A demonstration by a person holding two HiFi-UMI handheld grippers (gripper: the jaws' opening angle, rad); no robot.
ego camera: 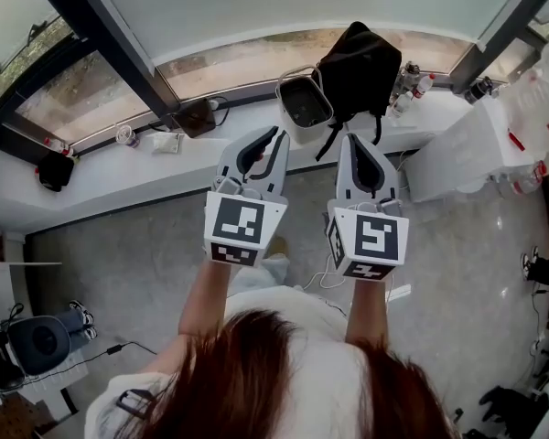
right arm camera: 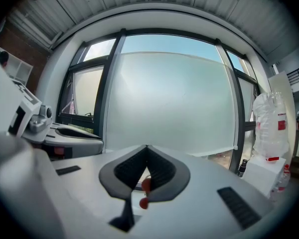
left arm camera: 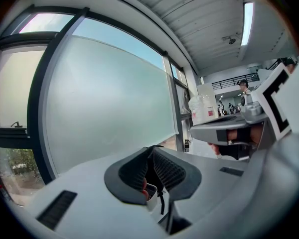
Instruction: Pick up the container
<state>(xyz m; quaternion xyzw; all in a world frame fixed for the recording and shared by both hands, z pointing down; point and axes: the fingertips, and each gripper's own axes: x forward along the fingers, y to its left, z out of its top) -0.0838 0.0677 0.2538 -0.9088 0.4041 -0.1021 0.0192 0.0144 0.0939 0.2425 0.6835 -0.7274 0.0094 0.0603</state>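
Observation:
The container, a pale square bucket with a wire handle and a dark inside, stands on the white window ledge straight ahead in the head view. My left gripper is shut and empty, its tips just below and left of the container. My right gripper is shut and empty as well, its tips just below and right of it. In the left gripper view the jaws meet in front of a frosted window. The right gripper view shows the same, jaws together. Both point roughly level.
A black backpack leans right beside the container, straps hanging over the ledge. Bottles stand to its right, then a white cabinet with plastic bags. A cup and a brown object sit on the ledge's left.

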